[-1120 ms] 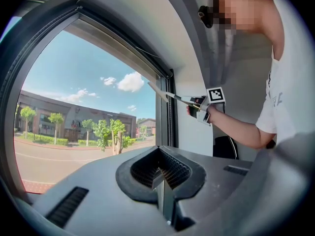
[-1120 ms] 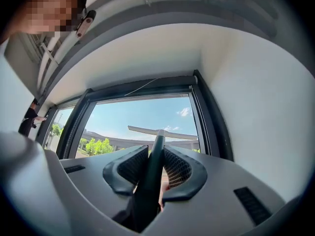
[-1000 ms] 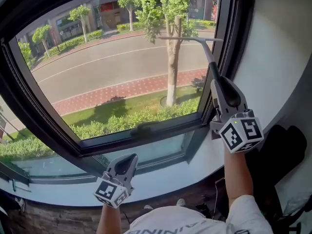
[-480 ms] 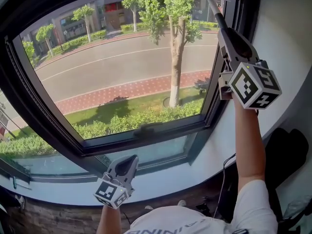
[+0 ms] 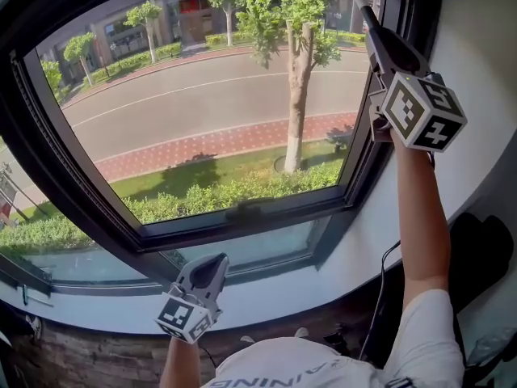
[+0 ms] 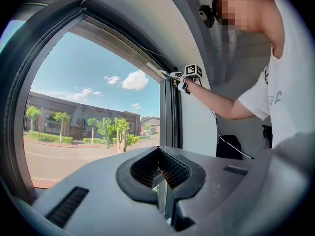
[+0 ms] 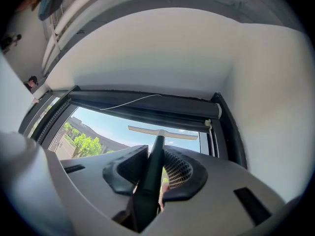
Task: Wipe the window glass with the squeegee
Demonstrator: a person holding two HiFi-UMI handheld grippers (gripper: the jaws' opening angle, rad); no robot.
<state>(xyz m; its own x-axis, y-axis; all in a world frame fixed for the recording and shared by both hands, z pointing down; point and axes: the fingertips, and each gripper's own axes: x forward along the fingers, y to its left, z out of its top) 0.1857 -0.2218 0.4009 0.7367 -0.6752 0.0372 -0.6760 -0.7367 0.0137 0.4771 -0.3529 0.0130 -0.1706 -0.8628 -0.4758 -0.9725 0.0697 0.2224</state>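
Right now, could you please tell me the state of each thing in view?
Window, closed.
Roller blind, rolled up.
Squeegee, raised, blade level near the window's top right corner.
Right gripper, shut on the squeegee's handle.
Left gripper, shut, empty, held low.

My right gripper [image 7: 155, 165] is pale grey with black pads [image 7: 125, 173]. Its cube [image 5: 422, 111] carries black-and-white square markers, like the cube [image 5: 184, 318] on my grey left gripper [image 6: 160, 168]. The squeegee [image 7: 150, 181] has a black handle and a whitish blade. The window frame [image 5: 97, 217] is black; the wall [image 5: 477, 55] at right and the near sill [image 5: 323, 285] are white. Far outside lie a grey road [image 5: 202, 95] with a white line, a red-brick pavement [image 5: 202, 145], green hedges [image 5: 226, 196] and trees [image 5: 300, 23], and blue sky [image 6: 74, 68] with white clouds [image 6: 134, 80]. My shirt [image 5: 323, 372] is white.
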